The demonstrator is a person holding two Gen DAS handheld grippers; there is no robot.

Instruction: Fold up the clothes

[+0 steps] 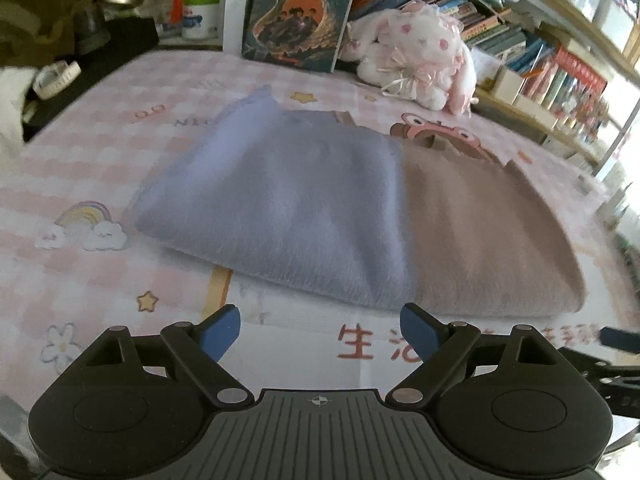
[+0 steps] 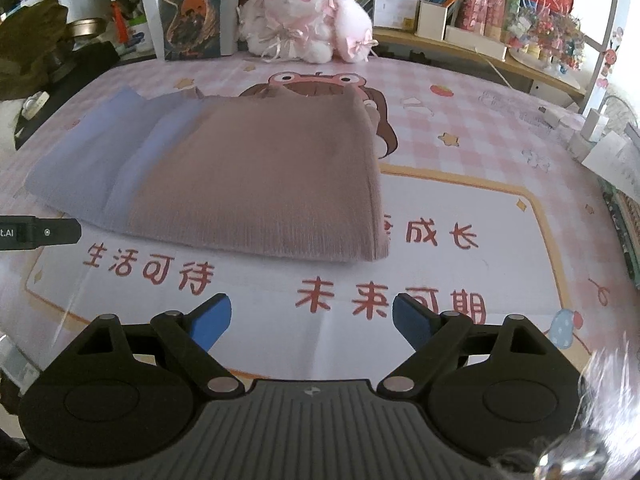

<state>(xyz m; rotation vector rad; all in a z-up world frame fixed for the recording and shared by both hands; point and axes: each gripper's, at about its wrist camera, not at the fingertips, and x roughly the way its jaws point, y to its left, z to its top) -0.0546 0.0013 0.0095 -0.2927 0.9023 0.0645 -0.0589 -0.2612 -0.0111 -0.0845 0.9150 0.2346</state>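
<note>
Judging from how the cloth lies, most of the folding appears done: the fuzzy knitted garment, lilac-blue on one half and dusty pink-brown on the other (image 2: pixel 240 172), is laid as a compact, squared packet with clean edges on the pink checked printed mat (image 2: pixel 460 184). Whether a further fold or only a tidying pass is left cannot be told; no loose sleeve or hem is seen sticking out.

Nearest the lens in the left wrist view, the left gripper (image 1: pixel 320 330) is seen at the bottom centre of the frame with its blue-tipped jaws spread wide and nothing between them. Only bare mat is framed by the jaws; the garment's near edge is found just above them, in the middle of the frame, apart from the pads.

In the right wrist view the right gripper (image 2: pixel 312 322) is likewise held wide open and empty at the bottom centre. The garment's near edge is set farther up, left of centre, with a band of red printed characters (image 2: pixel 384 304) between it and the jaws.

Beyond the garment, at the top of the frame, a white and pink plush rabbit (image 2: pixel 308 16) and an upright dark illustrated book (image 2: pixel 192 8) are propped against the shelves.
</note>
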